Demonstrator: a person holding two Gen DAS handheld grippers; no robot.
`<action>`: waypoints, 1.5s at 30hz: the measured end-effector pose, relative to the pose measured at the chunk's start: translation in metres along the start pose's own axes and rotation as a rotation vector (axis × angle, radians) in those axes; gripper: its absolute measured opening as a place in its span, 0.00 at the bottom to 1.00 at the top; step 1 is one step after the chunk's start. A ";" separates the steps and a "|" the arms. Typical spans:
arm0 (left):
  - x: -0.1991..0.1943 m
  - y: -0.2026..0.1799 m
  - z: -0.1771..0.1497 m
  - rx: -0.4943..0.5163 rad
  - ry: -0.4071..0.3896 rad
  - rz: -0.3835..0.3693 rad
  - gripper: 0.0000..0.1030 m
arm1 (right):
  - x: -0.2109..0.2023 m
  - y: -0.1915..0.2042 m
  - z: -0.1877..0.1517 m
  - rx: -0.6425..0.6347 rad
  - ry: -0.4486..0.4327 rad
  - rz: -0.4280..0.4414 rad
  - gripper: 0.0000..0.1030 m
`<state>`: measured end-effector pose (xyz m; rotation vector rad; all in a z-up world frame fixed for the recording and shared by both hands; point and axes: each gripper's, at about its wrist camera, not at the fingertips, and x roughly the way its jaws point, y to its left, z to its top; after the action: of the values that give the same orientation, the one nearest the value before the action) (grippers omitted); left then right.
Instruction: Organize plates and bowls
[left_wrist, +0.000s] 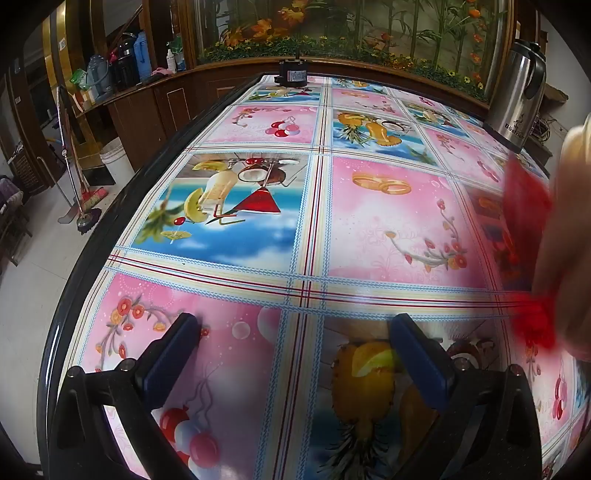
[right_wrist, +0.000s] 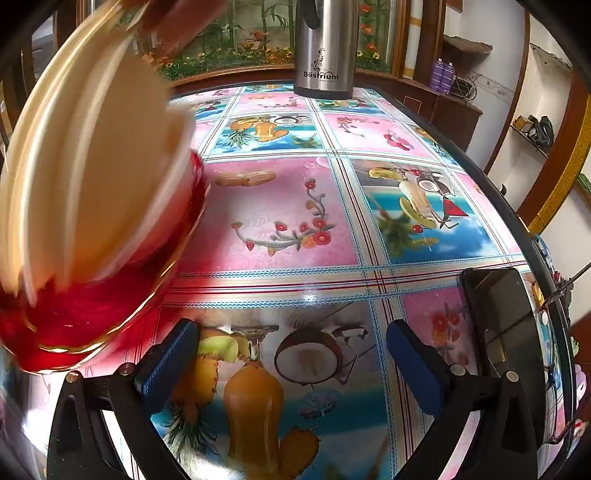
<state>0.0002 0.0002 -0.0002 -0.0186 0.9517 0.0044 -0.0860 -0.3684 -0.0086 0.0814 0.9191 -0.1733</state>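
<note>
Fig.: both wrist views, grippers angled down over a table (left_wrist: 388, 221) w/ glossy fruit-print cloth. Landmark = steel thermos (right_wrist: 325, 48) at the table's far edge.

Left gripper (left_wrist: 295, 339): jaws spread as wide as they go, nothing btwn the blue pads, only cloth below. It hangs on the near side of the table, well apart from the thermos.

Right gripper (right_wrist: 291, 347): same state, fully apart, empty; near side of the table, roughly in line w/ the thermos.

Task item: stack of plates and bowls (right_wrist: 92, 192), cream insides, red outside w/ gold rim. It is blurred and tilted, so prob. in motion; it sits nearer than the thermos and to its left in the right-wrist view, and shows as a blur (left_wrist: 561, 236) at the right edge of the left-wrist view, below the thermos (left_wrist: 517, 92). So the stack lies btwn the two grippers. Whether it touches the cloth: cannot tell. Something brownish at its top, poss. a hand, too blurred to say.

Why so held: wide jaws prob. readied for a broad rim.

Other: dark flat device (right_wrist: 506, 332), poss. a phone, on the near right, well apart from the thermos; small black box (left_wrist: 293, 74) at the far edge, left of the thermos.
</note>
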 end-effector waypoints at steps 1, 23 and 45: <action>0.000 0.000 0.000 0.000 0.000 0.000 1.00 | 0.000 0.001 0.000 0.002 0.001 0.003 0.99; 0.000 0.000 0.000 0.002 -0.004 0.002 1.00 | 0.001 -0.002 0.000 -0.001 -0.002 0.000 0.99; -0.001 0.000 0.000 0.002 -0.004 0.002 1.00 | 0.001 0.001 -0.001 -0.002 -0.002 -0.001 0.99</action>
<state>-0.0001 0.0000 0.0005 -0.0156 0.9479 0.0051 -0.0864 -0.3676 -0.0100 0.0791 0.9171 -0.1735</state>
